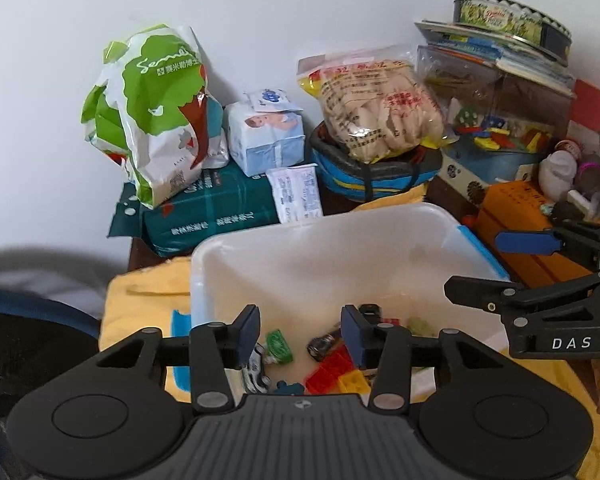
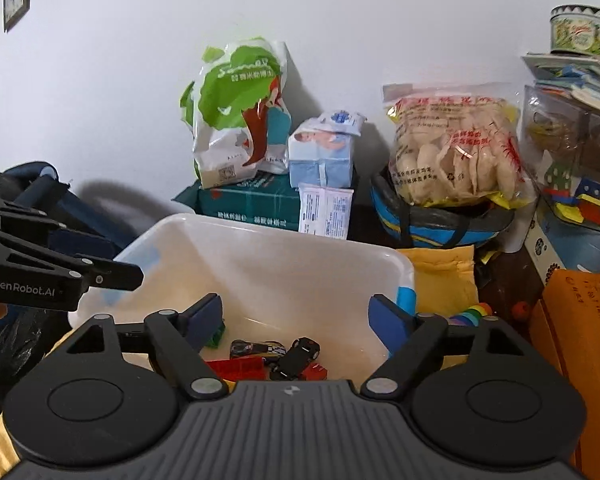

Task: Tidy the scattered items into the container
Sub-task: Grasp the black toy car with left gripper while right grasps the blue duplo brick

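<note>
Hovering over white bin (image 1: 340, 240): left gripper (image 1: 300, 330) released, nothing between pads; right gripper (image 2: 296, 316) released wide, empty. Lying on bin floor: toy cars (image 2: 296, 356), red bricks (image 1: 332, 368), yellow brick (image 1: 354, 382), green block (image 1: 279, 345). Beyond bin, against wall: green-white bag (image 1: 156, 112), snack bag (image 1: 372, 104).

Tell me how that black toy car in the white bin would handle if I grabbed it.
The black toy car looks hard and rigid, probably light. It appears to sit on wheels, so a nudge may roll it. Its glossy shell could slip between pads.
</note>
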Available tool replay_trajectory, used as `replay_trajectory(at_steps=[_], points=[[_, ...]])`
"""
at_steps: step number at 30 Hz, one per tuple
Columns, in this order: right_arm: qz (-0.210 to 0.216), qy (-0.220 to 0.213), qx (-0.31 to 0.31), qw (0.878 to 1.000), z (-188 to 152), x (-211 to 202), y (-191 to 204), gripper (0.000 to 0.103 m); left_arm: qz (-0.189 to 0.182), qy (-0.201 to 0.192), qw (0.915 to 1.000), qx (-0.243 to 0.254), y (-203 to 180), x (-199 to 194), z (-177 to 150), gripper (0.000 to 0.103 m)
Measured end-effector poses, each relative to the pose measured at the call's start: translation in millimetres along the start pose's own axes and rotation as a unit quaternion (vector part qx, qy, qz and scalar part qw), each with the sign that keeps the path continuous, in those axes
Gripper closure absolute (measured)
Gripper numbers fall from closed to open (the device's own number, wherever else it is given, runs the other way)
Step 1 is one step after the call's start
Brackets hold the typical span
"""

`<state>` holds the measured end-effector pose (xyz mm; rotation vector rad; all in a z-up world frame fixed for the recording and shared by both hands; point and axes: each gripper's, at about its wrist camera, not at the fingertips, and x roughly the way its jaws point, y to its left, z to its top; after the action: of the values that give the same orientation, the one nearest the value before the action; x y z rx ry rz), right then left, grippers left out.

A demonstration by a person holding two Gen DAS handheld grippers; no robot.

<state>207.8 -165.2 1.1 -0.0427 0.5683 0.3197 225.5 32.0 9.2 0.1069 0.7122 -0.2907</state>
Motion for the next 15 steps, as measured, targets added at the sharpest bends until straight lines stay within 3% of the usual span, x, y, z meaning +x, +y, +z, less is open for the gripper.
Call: replay_trajectory(at_steps=[8,13,15], points=[[0.025,-0.033,-0.025,0.999,-36,-55,14,0.022,-0.026,-0.012,0.9991,0.031,-20,-41,-55,0.054],[0.021,-0.001,-0.055,0.998,-82,-61,28,0.021,-0.029,0.019,0.9972,0.066,-45,-34,-102,0.053],[0.019,0.023,-0.059,0.998,-103,-52,30,0.026,-0.030,0.042,0.9960,0.072,-53,-19,-119,0.053]])
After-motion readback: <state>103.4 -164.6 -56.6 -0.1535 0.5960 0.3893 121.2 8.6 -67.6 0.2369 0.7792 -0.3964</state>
